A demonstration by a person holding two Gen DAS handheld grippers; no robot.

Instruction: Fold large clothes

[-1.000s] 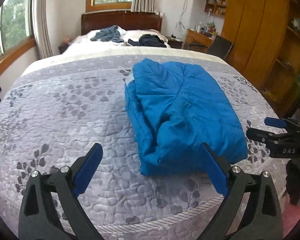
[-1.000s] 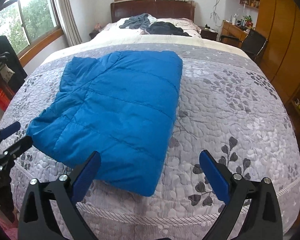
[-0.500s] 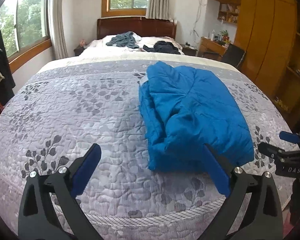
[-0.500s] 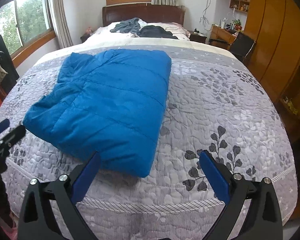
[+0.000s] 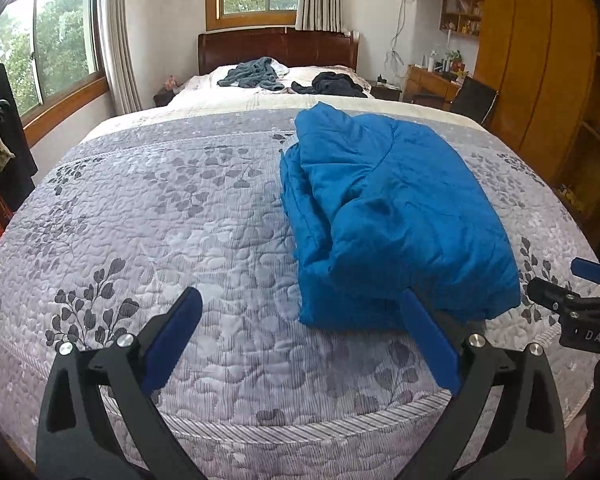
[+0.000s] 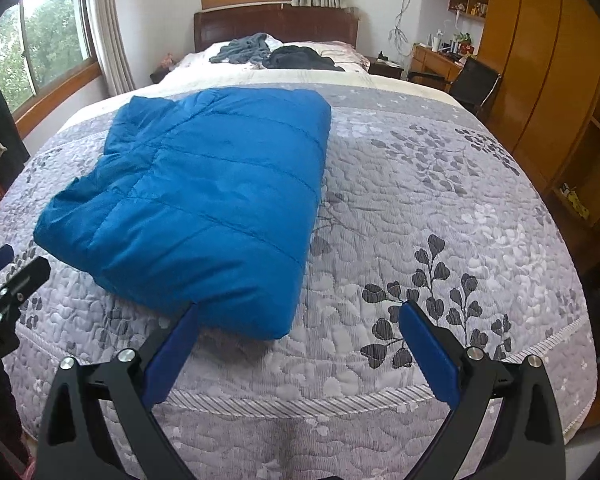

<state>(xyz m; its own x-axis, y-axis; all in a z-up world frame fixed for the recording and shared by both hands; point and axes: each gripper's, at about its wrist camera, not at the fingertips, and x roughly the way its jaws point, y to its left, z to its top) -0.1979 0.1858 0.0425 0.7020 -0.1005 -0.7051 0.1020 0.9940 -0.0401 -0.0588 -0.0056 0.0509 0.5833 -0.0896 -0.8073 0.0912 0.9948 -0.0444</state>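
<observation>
A blue quilted jacket [image 5: 384, 208] lies folded into a thick rectangle on the grey floral bedspread [image 5: 172, 216], near the foot of the bed. In the right wrist view the same jacket [image 6: 204, 200] fills the left half of the bed. My left gripper [image 5: 300, 320] is open, with nothing held, hovering at the foot edge with its right finger by the jacket's near left corner. My right gripper [image 6: 298, 322] is open too, its left finger just short of the jacket's near right corner. Each gripper shows at the edge of the other's view, the right gripper [image 5: 572, 292] and the left gripper [image 6: 8, 272].
Grey clothes [image 5: 252, 74] and dark clothes [image 5: 332, 84] lie on the pillows by the wooden headboard. A desk and black chair [image 5: 474, 98] and a wooden wardrobe [image 5: 540, 60] stand to the right. Windows run along the left wall. The bedspread's right half [image 6: 440, 200] is bare.
Both views have drawn back and levelled, showing more of the room. The jacket lies as before, and both grippers stay open near its front edge.
</observation>
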